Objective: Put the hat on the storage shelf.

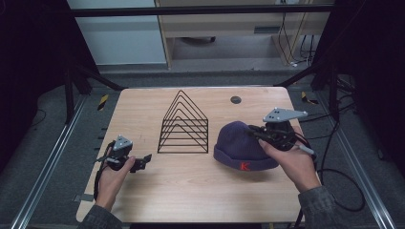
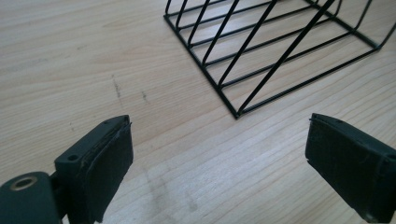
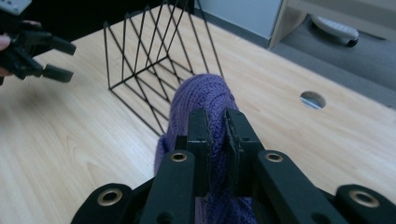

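So the purple knit beanie (image 1: 241,145) sits on the right half of the worktop (image 1: 191,191), just to the right of the black wire rack (image 1: 184,126). It's got a folded brim with a small red letter K stitched on the front, facing the person's side. In the high view there's a bit of shadow under its near edge, though it's hard to tell whether that edge is actually off the wood.

The right claw (image 1: 255,133) is on the beanie's right side, and in the right gripper view the beanie (image 3: 205,98) bunches up right between the two black jaws, which are pinched nearly together on a fold of the knit. So that claw (image 3: 217,126) is closed and gripping the hat. The grey three-cornered plate on top of it shows clearly from above.

The left claw (image 1: 143,161) is over on the left part of the worktop, near the rack's front left corner but not touching it. In the left gripper view the claw (image 2: 217,149) has its jaws spread wide with nothing but bare wood between them, and the rack (image 2: 280,51) stands just ahead.

Further back on the worktop there's a small round cable hole (image 1: 235,99), well apart from everything else.
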Action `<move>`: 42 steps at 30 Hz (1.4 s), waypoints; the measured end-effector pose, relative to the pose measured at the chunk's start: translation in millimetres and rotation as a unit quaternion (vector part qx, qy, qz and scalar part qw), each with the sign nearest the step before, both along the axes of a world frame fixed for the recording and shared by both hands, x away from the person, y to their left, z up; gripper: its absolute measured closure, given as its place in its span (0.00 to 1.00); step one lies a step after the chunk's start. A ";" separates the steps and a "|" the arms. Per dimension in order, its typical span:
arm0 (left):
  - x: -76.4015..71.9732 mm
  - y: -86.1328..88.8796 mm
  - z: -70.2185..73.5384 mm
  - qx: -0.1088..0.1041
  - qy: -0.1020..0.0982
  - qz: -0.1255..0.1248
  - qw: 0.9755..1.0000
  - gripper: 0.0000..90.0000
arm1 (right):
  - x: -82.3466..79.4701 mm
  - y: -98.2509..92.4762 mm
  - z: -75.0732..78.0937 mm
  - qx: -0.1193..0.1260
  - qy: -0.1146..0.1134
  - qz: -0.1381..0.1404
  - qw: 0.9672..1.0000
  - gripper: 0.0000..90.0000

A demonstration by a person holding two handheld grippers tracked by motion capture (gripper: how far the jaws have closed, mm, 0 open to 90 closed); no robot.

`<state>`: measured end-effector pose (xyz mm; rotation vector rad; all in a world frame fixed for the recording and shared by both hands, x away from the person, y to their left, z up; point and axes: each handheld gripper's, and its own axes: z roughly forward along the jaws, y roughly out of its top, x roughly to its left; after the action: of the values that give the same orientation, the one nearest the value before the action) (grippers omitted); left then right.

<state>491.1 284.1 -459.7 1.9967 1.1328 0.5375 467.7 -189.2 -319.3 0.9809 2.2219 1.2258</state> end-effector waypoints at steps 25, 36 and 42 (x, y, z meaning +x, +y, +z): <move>17.6 -12.3 94.9 -0.040 -0.041 -0.040 0.998 0.09 | 47.1 7.6 57.1 0.027 -0.014 -0.029 0.999 0.91; 26.2 -15.6 133.8 -0.064 -0.055 -0.043 0.995 0.11 | 61.2 21.9 79.7 0.034 -0.020 -0.028 0.999 0.91; 24.9 -20.3 144.9 -0.066 -0.064 -0.059 0.994 0.11 | 68.2 29.2 91.8 0.035 -0.029 -0.031 0.998 0.91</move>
<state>516.0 263.7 -314.8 1.8741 0.9418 0.5088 535.9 -160.0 -227.6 1.0198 2.1004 1.2965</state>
